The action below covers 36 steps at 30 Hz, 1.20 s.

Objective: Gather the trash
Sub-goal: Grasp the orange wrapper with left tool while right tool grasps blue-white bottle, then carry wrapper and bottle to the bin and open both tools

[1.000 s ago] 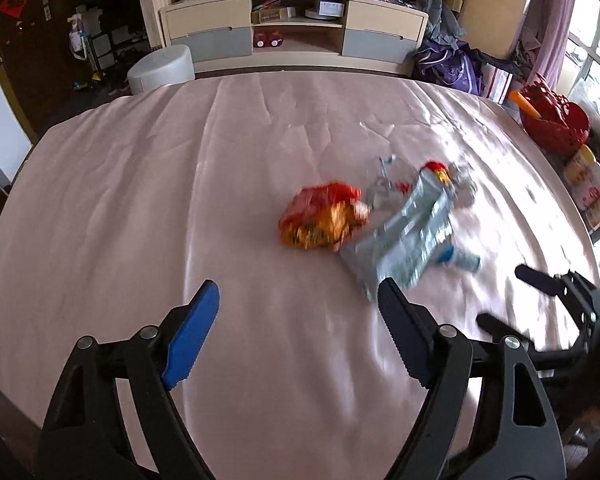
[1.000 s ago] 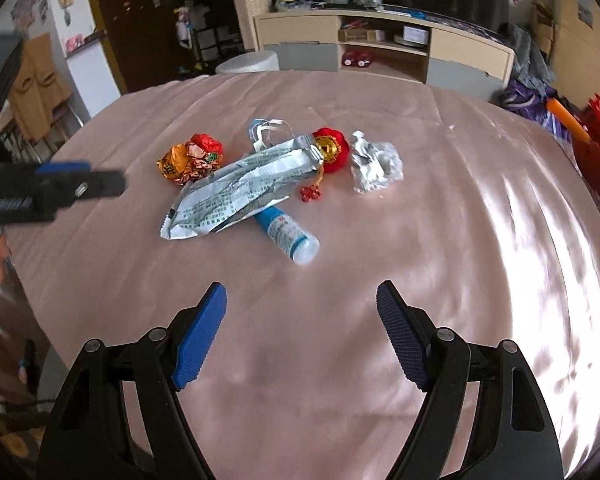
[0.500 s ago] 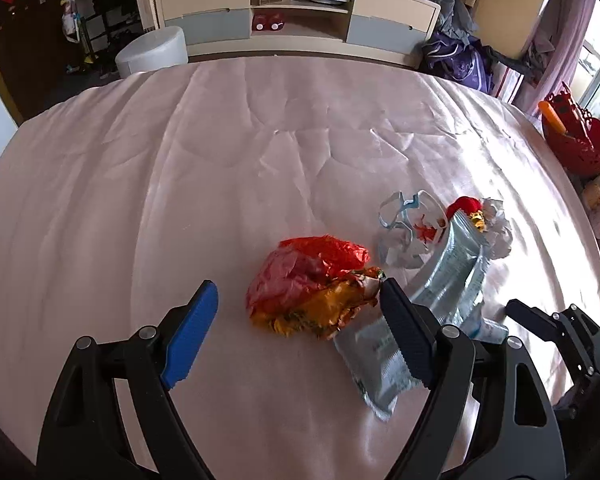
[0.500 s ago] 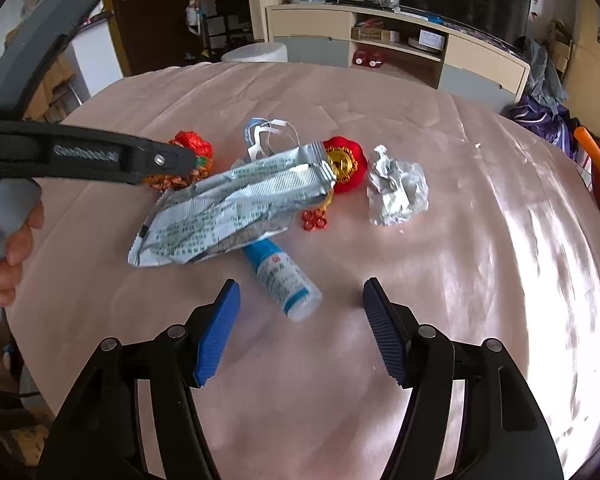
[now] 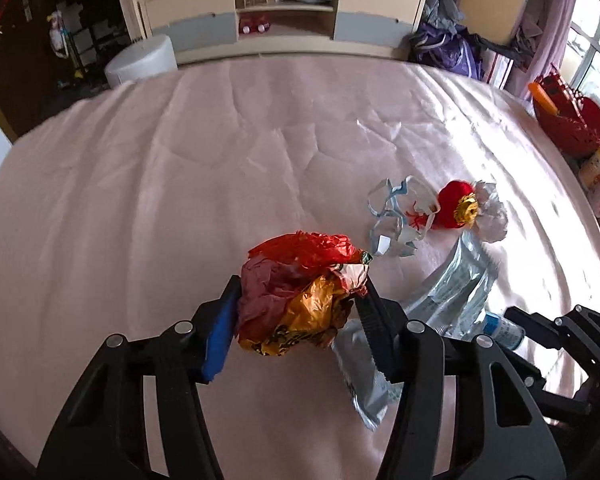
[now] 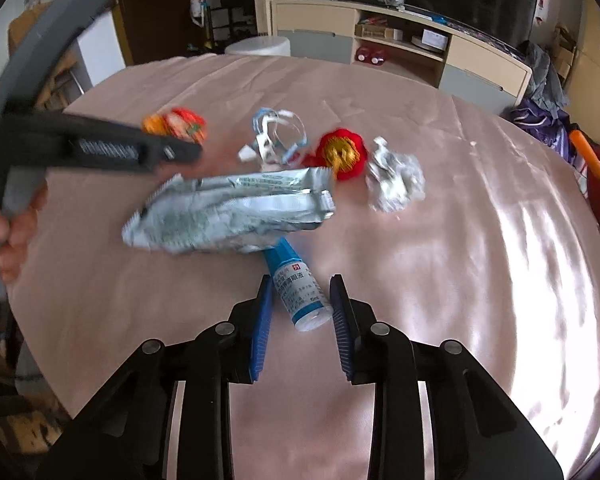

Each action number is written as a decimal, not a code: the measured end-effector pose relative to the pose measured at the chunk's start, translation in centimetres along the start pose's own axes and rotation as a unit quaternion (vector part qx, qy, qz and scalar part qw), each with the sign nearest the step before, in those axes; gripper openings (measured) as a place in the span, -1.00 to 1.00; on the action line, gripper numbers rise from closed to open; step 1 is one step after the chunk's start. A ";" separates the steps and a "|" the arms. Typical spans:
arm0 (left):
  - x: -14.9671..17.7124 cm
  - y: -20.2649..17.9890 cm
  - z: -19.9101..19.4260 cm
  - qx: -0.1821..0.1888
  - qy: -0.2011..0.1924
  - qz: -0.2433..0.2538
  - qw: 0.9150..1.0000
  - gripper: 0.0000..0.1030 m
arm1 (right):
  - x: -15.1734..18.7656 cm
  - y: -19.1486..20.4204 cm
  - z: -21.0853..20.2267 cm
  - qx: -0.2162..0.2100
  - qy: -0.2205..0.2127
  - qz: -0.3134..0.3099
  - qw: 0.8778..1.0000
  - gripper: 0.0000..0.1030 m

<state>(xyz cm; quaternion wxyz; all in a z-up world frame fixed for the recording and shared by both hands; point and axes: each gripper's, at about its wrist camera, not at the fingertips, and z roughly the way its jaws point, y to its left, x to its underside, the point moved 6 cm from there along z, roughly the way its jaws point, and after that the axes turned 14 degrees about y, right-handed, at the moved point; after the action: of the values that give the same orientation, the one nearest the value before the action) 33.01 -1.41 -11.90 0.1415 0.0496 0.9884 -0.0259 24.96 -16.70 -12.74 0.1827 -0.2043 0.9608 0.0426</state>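
Left to right across the pink satin-covered worktop (image 5: pixel 180 184): we see the left gripper (image 5: pixel 296 312) with its fingers pinching a crumpled red-and-orange wrapper (image 5: pixel 300 296) from both sides. We judge this wrapper light, soft and springy; a grip across its bulk, as here, suits it, though thin film may slip.

Next lies a cut piece of clear plastic with blue edging (image 6: pixel 278 132), thin and probably flimsy; then a long silver foil pouch (image 6: pixel 228 212), flat, creased and slippery, best taken at a sealed end. Beyond it sit a red-and-gold ornament (image 6: pixel 342 154) and a ball of crumpled foil (image 6: pixel 396 180), light and easily crushed.

The right gripper (image 6: pixel 300 316) has its fingers spread narrowly around 1 small eye-drop bottle (image 6: pixel 300 292), not yet touching both sides. We judge the bottle rigid, smooth and prone to roll; its labelled body is the natural hold.
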 end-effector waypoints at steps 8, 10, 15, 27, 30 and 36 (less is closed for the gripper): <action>3.6 1.3 -6.5 0.001 -0.048 -0.009 0.999 0.04 | 2.9 -2.0 -5.8 0.027 -0.012 0.027 0.999 -0.61; 5.2 1.1 -7.9 0.007 -0.053 -0.008 0.999 0.04 | 3.8 -2.1 -7.8 0.028 -0.022 0.033 0.999 -0.61; 10.6 -0.2 -11.6 0.020 -0.066 0.009 0.998 0.04 | 6.4 -1.8 -12.0 0.026 -0.046 0.040 0.998 -0.61; 22.9 -4.9 -16.1 0.053 -0.090 0.040 0.994 0.04 | 15.0 1.1 -16.4 -0.013 -0.077 0.061 0.995 -0.61; 25.4 -5.9 -14.9 0.054 -0.081 0.042 0.994 0.04 | 17.1 2.2 -15.8 -0.022 -0.071 0.061 0.995 -0.61; 29.9 -8.0 -11.1 0.080 -0.045 0.036 0.995 0.04 | 19.8 3.4 -13.9 -0.049 -0.055 0.076 0.994 -0.61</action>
<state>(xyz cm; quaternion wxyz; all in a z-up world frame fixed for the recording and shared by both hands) 0.51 -5.95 -9.37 0.1823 0.0956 0.9733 -0.1018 2.05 -23.22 -7.09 0.2211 -0.1370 0.9587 0.1150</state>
